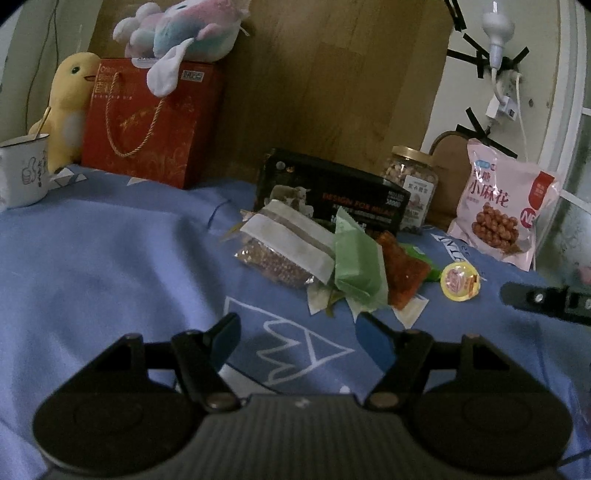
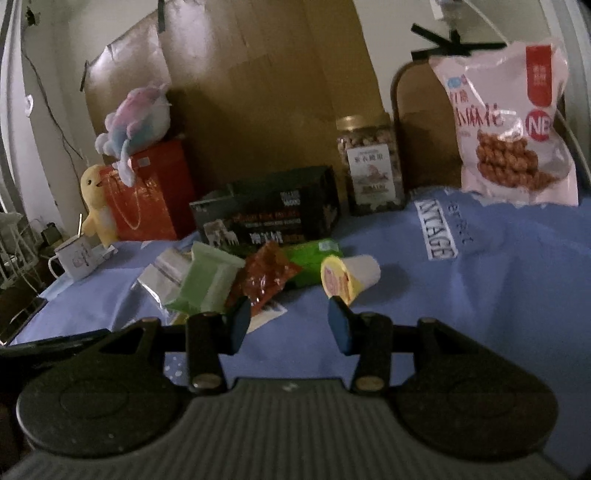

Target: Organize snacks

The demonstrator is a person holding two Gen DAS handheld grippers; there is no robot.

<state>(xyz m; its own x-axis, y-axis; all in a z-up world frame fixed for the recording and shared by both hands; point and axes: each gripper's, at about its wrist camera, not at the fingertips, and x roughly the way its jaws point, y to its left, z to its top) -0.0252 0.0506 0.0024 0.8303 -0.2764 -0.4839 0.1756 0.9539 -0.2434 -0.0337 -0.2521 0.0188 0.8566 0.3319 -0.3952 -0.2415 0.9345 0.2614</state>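
Blue cloth w/ white print covers surface, wrinkled, dimly lit. Behind: brown cardboard-like panel against pale wall, black tape strips, plug + cable upper right. Far left: white mug w/ stick in it, yellow duck toy, red gift bag w/ pastel plush toy on top.

Task progress: looks barely begun. Nothing gripped, no sorted rows or container filled as far as visible. Small snacks heaped together mid-cloth: clear packet w/ white label, green packet overlapping it, red-orange packet just beside, another green wrapper behind that, jelly cup on its side, right end of heap, slightly apart. Black box behind heap, touching or nearly so. Nut jar upright just right of box. Pink bag standing at far right, leaning on back edge. Big items maybe already lined along back; can't tell if placed or just there. Left to do, prob.: separate heap, group by type.

Left gripper: wide open, empty, hovering over cloth, near front of heap, right blue pad close to green packet's edge.
Right gripper: open, empty, aimed at gap btw red-orange packet and jelly cup; right pad just in front of cup, contact unclear.
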